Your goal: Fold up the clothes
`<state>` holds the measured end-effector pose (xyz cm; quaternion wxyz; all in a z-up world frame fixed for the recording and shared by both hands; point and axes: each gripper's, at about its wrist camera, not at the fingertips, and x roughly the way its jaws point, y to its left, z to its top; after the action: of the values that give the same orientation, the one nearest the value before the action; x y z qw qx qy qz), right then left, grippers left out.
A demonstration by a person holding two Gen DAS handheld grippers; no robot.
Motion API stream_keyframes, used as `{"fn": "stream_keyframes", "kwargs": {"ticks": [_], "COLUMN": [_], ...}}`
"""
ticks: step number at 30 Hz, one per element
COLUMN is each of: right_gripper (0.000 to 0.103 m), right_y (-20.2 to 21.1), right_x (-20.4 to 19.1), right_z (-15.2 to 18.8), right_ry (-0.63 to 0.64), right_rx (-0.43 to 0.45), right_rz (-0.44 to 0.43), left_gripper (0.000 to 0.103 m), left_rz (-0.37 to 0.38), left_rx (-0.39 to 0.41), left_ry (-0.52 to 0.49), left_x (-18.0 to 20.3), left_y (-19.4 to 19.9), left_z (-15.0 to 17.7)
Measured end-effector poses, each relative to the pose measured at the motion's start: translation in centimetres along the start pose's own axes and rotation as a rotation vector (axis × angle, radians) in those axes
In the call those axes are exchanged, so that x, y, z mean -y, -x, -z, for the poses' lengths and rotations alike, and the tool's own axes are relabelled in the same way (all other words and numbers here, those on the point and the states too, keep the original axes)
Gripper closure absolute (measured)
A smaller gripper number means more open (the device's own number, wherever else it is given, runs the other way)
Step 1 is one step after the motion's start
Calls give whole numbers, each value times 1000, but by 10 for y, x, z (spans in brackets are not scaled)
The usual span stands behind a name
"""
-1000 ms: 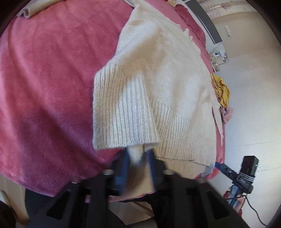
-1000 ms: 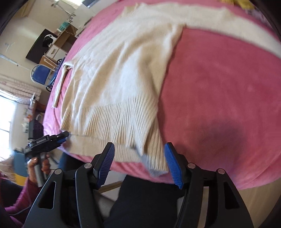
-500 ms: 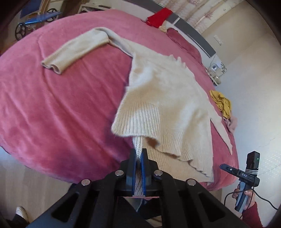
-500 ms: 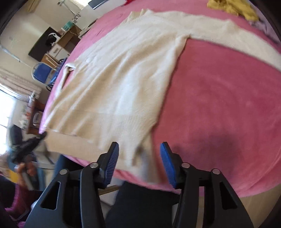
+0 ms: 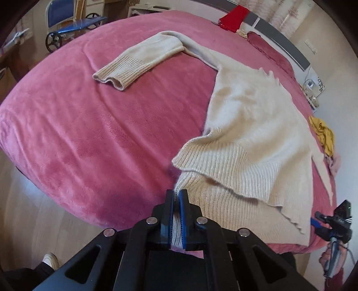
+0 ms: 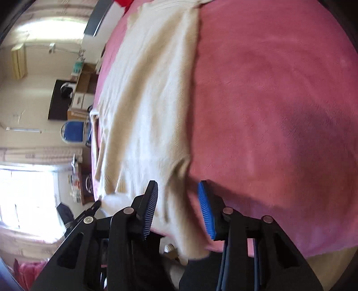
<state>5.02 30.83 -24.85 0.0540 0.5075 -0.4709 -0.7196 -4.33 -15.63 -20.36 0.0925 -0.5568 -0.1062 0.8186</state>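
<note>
Pink plush blanket (image 5: 94, 134) covers the bed, wood floor below its edge. Room behind: blue chair (image 6: 75, 134) by a desk, bright window at far left of the right wrist view, grey headboard (image 5: 279, 42) with a red cloth (image 5: 232, 19) draped on it, yellow garment (image 5: 324, 135) at the bed's far side. Cream sweater (image 5: 250, 125) lies spread on the blanket, one sleeve bent out to the side with its ribbed cuff (image 5: 120, 75) flat on the pink. My left gripper (image 5: 177, 194) is clenched on the sweater's ribbed hem at the near bed edge, knit pinched between the blue pads; the upper hem layer folds over just beyond it. My right gripper (image 6: 177, 201) is released, jaws spread, with the other hem corner hanging between the pads (image 6: 205, 210) over the bed edge; can't tell if the cloth touches either pad, frame is blurred there. In the left wrist view the right gripper shows small at lower right, held by a hand (image 5: 327, 262).
</note>
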Motion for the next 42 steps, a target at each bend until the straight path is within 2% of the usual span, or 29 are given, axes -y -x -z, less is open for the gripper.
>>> {"fn": "stream_keyframes", "kwargs": {"ticks": [3, 4, 5, 7, 8, 10, 13, 14, 17, 19, 20, 21, 24, 28, 31, 32, 34, 36, 38, 39, 40, 42], "right_gripper": [65, 67, 73, 93, 96, 98, 98, 98, 98, 93, 85, 79, 79, 79, 79, 79, 80, 96, 98, 98, 98, 94], "right_y": [-8, -13, -19, -31, -34, -34, -5, 6, 40, 54, 56, 58, 63, 56, 45, 39, 27, 25, 34, 38, 46, 67], "right_x": [9, 9, 9, 2, -3, -16, -35, -42, -63, -67, -61, -55, -34, 9, 22, 20, 10, -3, -8, -4, 4, 16], "right_z": [-8, -11, -12, -13, -12, -10, -6, -5, 5, 9, 10, 10, 12, 17, 19, 20, 19, 19, 20, 20, 22, 25], "right_ry": [-55, -64, -67, -42, -19, 21, 83, 111, 253, 334, 322, 309, 267, 134, 83, 91, 160, 224, 264, 267, 236, 161], "right_rx": [7, 3, -2, -20, -23, -8, 48, 68, 117, 145, 137, 129, 103, 32, 35, 34, 60, 135, 204, 194, 178, 198], "right_rz": [-46, -80, -101, -64, -44, -26, -37, -14, 246, 395, 400, 404, 409, 256, 148, 147, 258, 456, 669, 715, 678, 536], "left_gripper": [100, 100, 100, 100, 100, 100, 100, 100, 99, 99, 98, 98, 98, 97, 96, 95, 94, 94, 93, 93, 92, 92], "left_rz": [-64, -52, -31, -32, -33, -24, 11, 23, 56, 65, 66, 68, 75, 89, 104, 109, 118, 128, 138, 142, 147, 160], "left_rx": [-1, -2, -8, -18, -16, -7, -4, -11, -49, -72, -81, -90, -116, -146, -150, -152, -154, -157, -159, -160, -162, -165], "left_ry": [32, 58, 86, 106, 103, 76, 25, 2, -68, -109, -128, -145, -186, -210, -232, -240, -255, -270, -285, -293, -301, -296], "left_x": [-15, -25, -33, -41, -40, -34, -20, -14, 10, 24, 31, 37, 53, 65, 74, 77, 84, 90, 96, 100, 103, 105], "left_y": [1, 3, 4, 2, 4, 9, 12, 12, 3, -1, -2, -4, -10, -14, -14, -15, -15, -15, -15, -15, -15, -16], "left_z": [-7, -7, -7, -7, -7, -3, 2, 4, 10, 13, 15, 17, 23, 29, 30, 30, 30, 31, 31, 32, 32, 31]}}
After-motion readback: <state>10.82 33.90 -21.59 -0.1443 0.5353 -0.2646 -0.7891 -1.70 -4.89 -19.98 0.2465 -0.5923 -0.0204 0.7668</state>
